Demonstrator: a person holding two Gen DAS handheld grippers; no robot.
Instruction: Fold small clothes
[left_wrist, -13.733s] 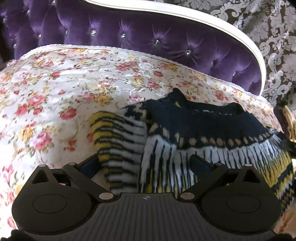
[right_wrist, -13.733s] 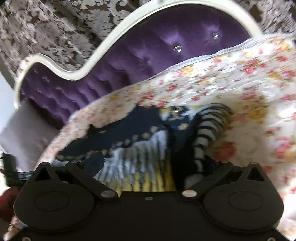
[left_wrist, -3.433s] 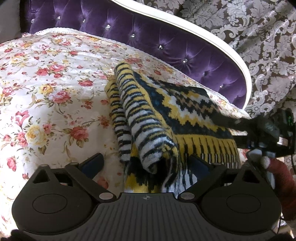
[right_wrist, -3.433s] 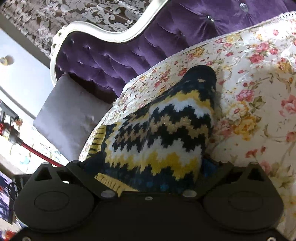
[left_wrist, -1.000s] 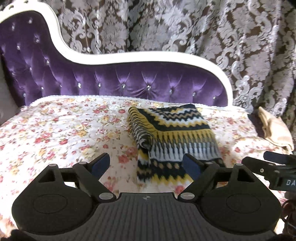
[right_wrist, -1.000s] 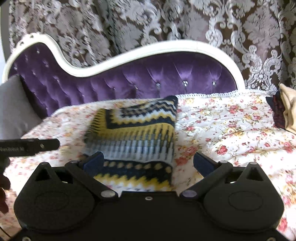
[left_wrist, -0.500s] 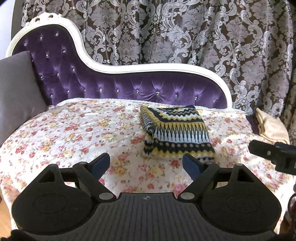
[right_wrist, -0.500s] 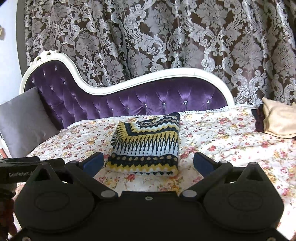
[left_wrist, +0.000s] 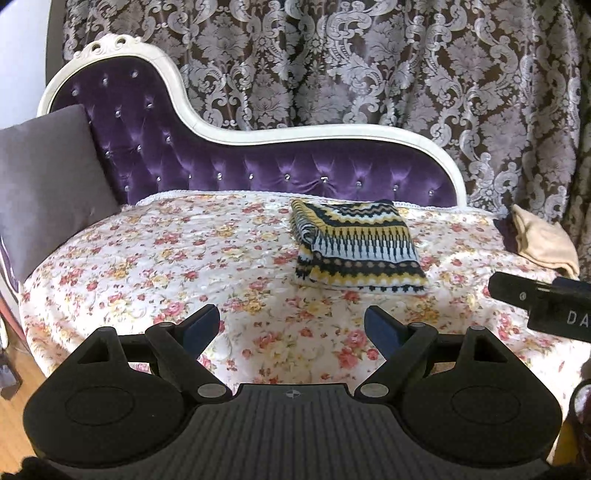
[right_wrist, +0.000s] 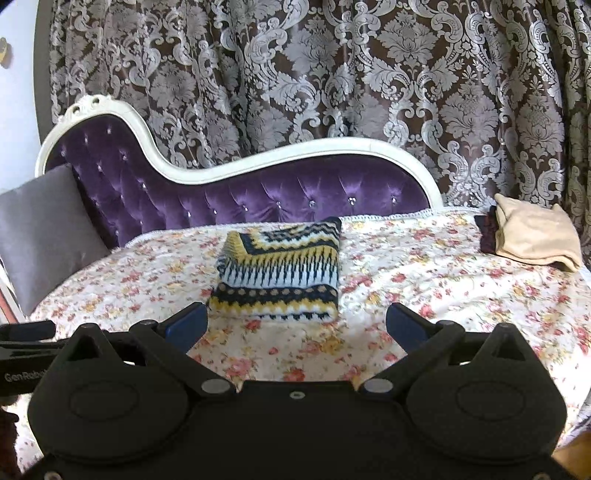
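A knitted sweater in navy, yellow and white lies folded into a flat rectangle on the floral bedspread, towards the back of the chaise. It also shows in the right wrist view. My left gripper is open and empty, well back from the sweater. My right gripper is open and empty, also held back in front of the sweater. The right gripper's body shows at the right edge of the left wrist view.
A purple tufted backrest with a white frame runs behind the bedspread. A grey cushion leans at the left end. A folded beige garment on a dark one lies at the right end. Patterned curtains hang behind.
Both grippers have let go of the sweater and pulled back from it. The sweater now lies folded and looks smaller and farther away in both views.
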